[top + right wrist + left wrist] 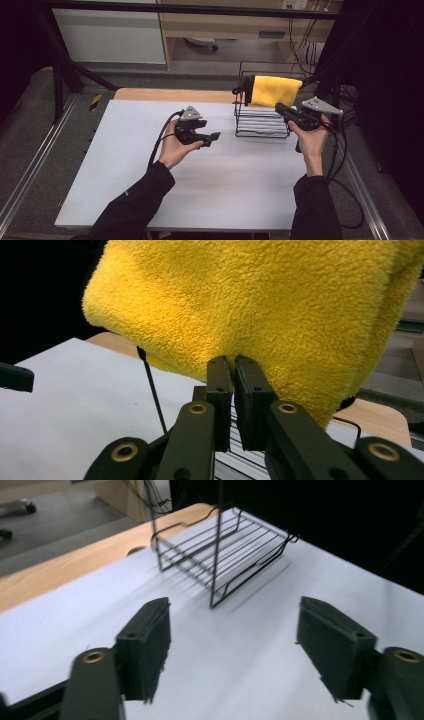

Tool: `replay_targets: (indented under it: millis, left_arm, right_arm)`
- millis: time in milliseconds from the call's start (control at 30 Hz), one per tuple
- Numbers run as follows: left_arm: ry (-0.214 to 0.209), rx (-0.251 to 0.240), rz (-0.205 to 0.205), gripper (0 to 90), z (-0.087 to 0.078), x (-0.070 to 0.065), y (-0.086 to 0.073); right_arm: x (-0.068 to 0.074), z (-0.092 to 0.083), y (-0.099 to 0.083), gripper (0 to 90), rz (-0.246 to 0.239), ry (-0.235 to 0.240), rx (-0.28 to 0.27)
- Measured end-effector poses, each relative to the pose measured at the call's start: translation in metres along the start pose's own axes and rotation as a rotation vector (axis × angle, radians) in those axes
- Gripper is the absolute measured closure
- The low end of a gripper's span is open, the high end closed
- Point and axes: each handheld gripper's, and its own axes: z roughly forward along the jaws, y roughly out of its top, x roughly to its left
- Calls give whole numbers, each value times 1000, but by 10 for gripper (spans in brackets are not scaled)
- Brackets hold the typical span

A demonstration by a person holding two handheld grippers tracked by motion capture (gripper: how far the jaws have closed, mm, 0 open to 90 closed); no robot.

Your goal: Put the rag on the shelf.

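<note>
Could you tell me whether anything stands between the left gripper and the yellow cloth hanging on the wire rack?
Nothing visible does. The left gripper is open above bare white table, apart from the wire rack. The yellow cloth hangs on the rack's top, where the right gripper is.

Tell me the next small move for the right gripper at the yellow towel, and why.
Probably draw the right gripper gently back and up, lifting the yellow towel off the wire rack. Its jaws look closed on the towel's lower edge, while the left gripper is open, away from the rack.
</note>
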Motion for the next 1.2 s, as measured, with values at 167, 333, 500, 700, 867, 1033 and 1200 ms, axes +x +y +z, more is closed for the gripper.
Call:
replay_targets:
  millis: [167, 333, 500, 700, 867, 1033, 1200]
  left_arm:
    - [26, 2, -25, 187, -28, 13, -28]
    - [60, -7, -61, 127, -61, 28, -57]
    - [93, -1, -71, 83, -92, 41, -84]
    - [131, 21, -86, 49, -119, 53, -115]
    - [151, 42, -99, 40, -130, 60, -136]
    - [160, 66, -112, 35, -133, 62, -152]
    - [171, 103, -104, 35, -135, 63, -166]
  right_arm:
    - [9, -8, 2, 742, -3, 15, -5]
    - [22, -17, -2, 606, -10, 37, 20]
    - [35, -20, -10, 411, -3, 68, 66]
    - [49, -18, -31, 198, -10, 112, 138]
    - [56, -15, -53, 100, -28, 146, 183]
    - [58, -17, -76, 53, -34, 156, 215]
    - [57, -22, -103, 47, -23, 176, 237]
